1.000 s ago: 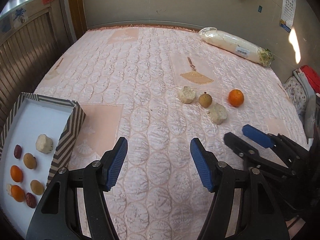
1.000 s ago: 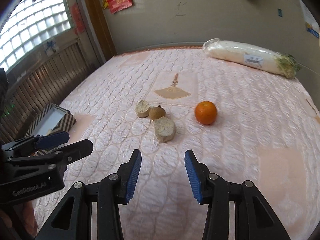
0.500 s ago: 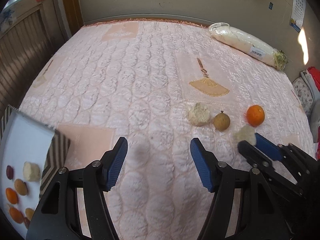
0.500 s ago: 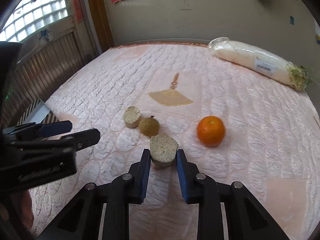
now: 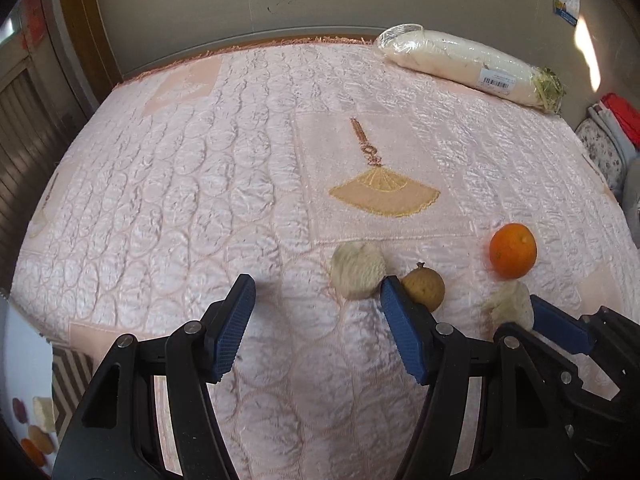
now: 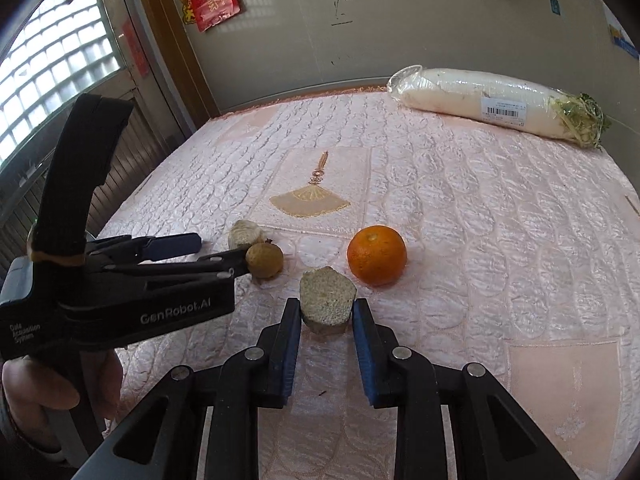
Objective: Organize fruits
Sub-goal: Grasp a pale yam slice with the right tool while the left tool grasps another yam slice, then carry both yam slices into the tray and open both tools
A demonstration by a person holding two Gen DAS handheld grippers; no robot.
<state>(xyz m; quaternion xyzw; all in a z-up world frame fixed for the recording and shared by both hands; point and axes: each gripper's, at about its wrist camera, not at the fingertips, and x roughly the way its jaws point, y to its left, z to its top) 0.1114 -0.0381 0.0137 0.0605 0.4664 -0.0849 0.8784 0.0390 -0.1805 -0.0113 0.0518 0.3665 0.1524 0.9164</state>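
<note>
Pink quilted bed (image 6: 460, 208): right gripper (image 6: 326, 314) clamped on beige chunk (image 6: 327, 300) beside orange (image 6: 377, 255); left gripper (image 5: 316, 312) apart, empty, near brown fruit (image 5: 425, 289).

Both grippers (image 6: 326, 314) (image 5: 316, 296) had black plastic frames, ribbed blue pads (image 6: 290, 344), silver screws; left body was lettered "GenRobot.AI".

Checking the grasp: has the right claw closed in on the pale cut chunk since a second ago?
Yes. The right claw advanced toward the orange and shut on the pale cut chunk.
</note>
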